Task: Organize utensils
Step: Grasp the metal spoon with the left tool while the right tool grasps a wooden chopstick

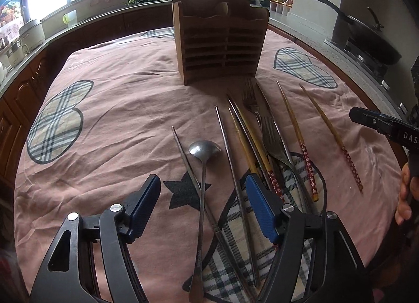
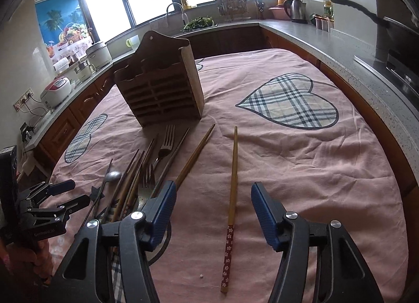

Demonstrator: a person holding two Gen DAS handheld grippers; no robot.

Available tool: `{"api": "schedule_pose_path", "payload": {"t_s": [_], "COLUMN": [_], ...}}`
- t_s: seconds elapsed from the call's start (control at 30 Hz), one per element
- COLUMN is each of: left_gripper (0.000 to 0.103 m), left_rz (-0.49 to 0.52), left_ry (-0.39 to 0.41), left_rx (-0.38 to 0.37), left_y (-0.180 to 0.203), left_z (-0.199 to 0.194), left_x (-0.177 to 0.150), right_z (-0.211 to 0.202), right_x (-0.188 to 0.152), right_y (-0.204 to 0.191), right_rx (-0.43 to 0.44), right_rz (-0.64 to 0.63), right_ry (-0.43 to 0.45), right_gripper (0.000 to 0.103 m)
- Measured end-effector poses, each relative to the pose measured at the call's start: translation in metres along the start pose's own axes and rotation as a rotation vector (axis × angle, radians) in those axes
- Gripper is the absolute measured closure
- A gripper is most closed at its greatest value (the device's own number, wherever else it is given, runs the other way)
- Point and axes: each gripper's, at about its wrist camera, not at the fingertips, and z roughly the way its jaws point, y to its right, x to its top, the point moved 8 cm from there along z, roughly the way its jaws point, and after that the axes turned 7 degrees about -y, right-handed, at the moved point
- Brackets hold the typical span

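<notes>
**Two open grippers over a scatter of utensils**

Two things filled most of the scene: a pink tablecloth (image 1: 125, 109) printed with plaid hearts, and a wooden rack (image 1: 221, 44) standing upright on it at 12 o'clock in the left wrist view. In the right wrist view the same rack (image 2: 162, 85) stood at about 11 o'clock, its slotted front facing the cameras.

Just in front of the rack lay the utensils, spread loosely with handles toward the cameras. A fork (image 1: 275, 135) lay among a bundle of crossed chopsticks (image 1: 248, 143) near centre. At 7 o'clock from the fork a metal spoon (image 1: 203, 172) lay bowl up, its long handle running down between the fingers of the left gripper (image 1: 203, 193), which was spread wide and held nothing. Two wooden chopsticks with red flowered ends lay apart at 3 o'clock; the outer chopstick (image 2: 231, 169) ran between the fingers of the right gripper (image 2: 212, 198), also released and gripping nothing, with neither pad touching it. The inner chopstick (image 2: 195, 155) lay just beside the right gripper's left finger.
</notes>
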Motion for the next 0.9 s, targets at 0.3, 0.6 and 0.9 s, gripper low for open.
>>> {"api": "schedule_pose_path", "payload": {"t_s": [0.3, 0.6, 0.9], "left_gripper": [0.069, 0.089, 0.099], "left_rz": [0.03, 0.054, 0.006], "left_ry": [-0.106, -0.105, -0.062], "left_rx": [-0.017, -0.027, -0.091], "left_y": [0.0, -0.001, -0.015], "left_z": [0.036, 0.041, 0.021], "left_x": [0.011, 0.019, 0.022], "right_z": [0.045, 0.091, 0.079], "right_x": [0.023, 0.046, 0.057], "right_y": [0.019, 0.03, 0.021], "right_rx": [-0.004, -0.02, 0.024], "right_rz": [0.024, 0.028, 0.02], "right_ry": [-0.088, -0.172, -0.127], "right_gripper": [0.054, 0.072, 0.097]}}
